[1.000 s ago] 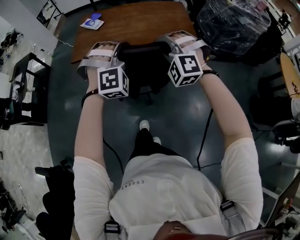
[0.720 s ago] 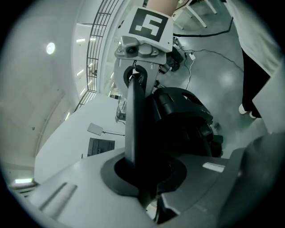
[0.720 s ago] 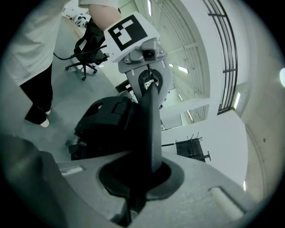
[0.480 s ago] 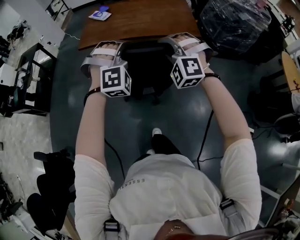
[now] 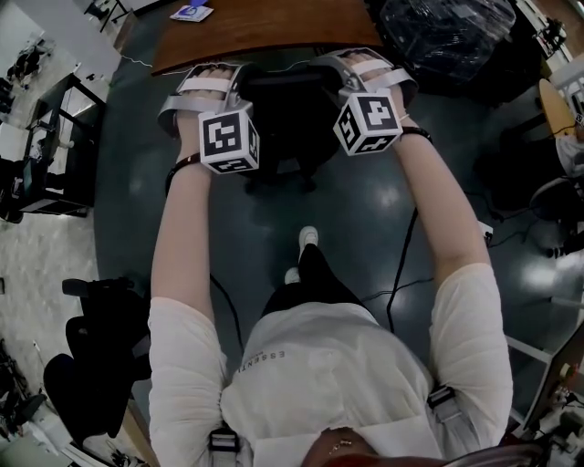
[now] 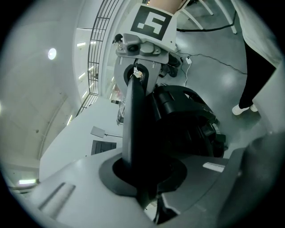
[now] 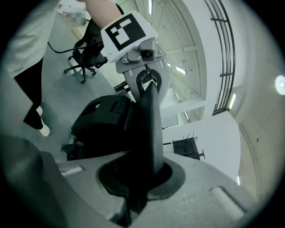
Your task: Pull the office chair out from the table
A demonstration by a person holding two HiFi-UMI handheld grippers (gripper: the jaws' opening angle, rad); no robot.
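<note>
The black office chair [image 5: 287,119] stands just beside the glossy brown wooden table [image 5: 265,27]. The left hand-held gripper [image 5: 237,84] clamps its thin, smooth backrest edge. The right hand-held gripper [image 5: 334,75] grips it too, its jaws having just eased slightly apart.

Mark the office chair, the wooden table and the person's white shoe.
office chair [image 5: 290,123]: head view, on its black backrest.
wooden table [image 5: 265,27]: head view, on the bare brown top.
white shoe [image 5: 307,237]: head view, on its upper.
</note>
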